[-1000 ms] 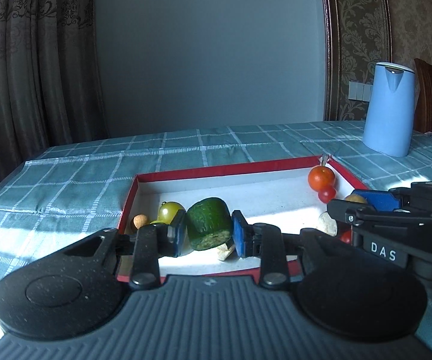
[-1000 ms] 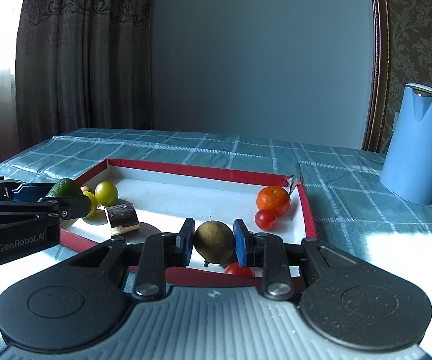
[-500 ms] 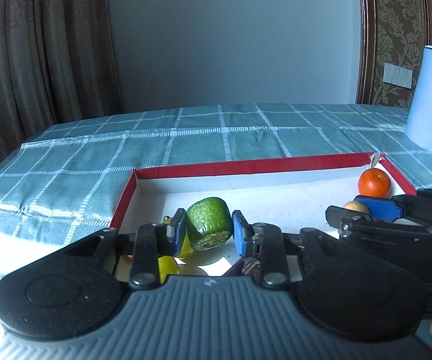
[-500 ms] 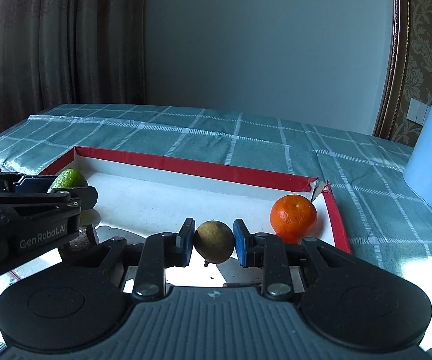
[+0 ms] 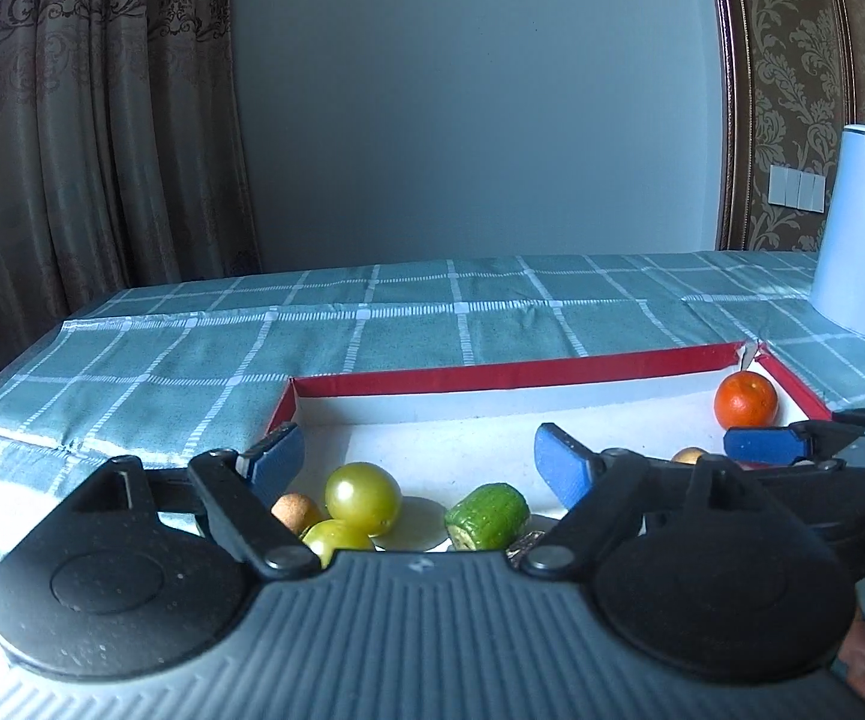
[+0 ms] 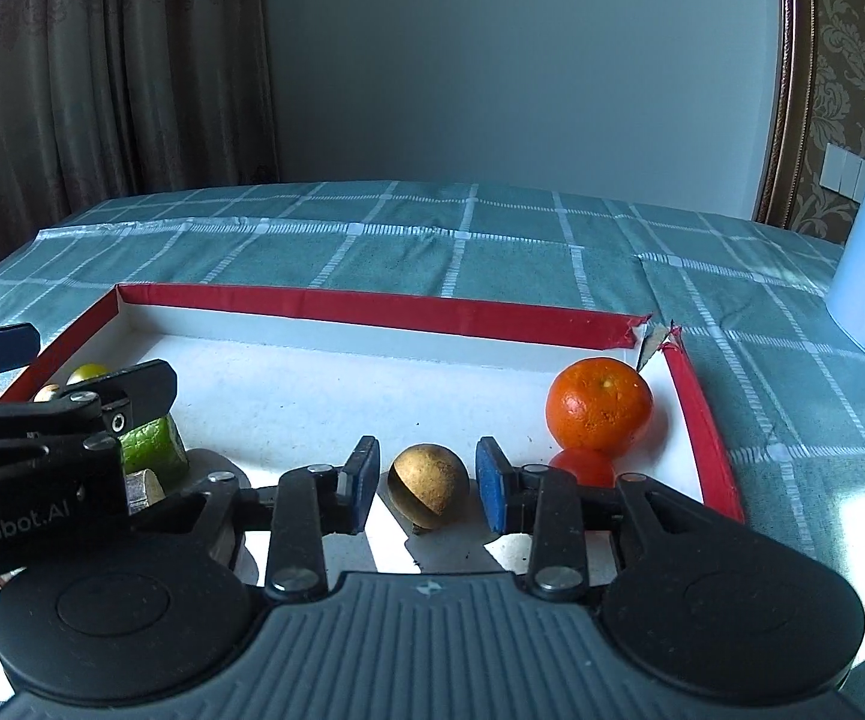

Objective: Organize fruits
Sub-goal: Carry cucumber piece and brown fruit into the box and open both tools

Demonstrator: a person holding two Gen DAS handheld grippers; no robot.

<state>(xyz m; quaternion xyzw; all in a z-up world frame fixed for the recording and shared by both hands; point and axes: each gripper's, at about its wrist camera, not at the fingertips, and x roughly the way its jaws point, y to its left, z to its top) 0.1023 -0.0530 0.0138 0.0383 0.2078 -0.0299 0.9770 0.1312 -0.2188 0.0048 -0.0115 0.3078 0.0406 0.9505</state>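
Your left gripper (image 5: 414, 462) has just opened off the green chunk (image 5: 486, 516), and your right gripper (image 6: 426, 480) has just opened around the brown fruit (image 6: 426, 483) in the tray (image 6: 372, 306).

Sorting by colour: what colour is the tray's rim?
Red rim, white inside; clearest in the right wrist view.

Bare white floor across the tray's (image 6: 372, 306) far half, orange (image 6: 598, 411) blocking its right corner, green fruits (image 5: 363, 498) crowding the left.

White lettering "nRobot.AI", cut off at frame edge, on left gripper (image 6: 66, 384) body
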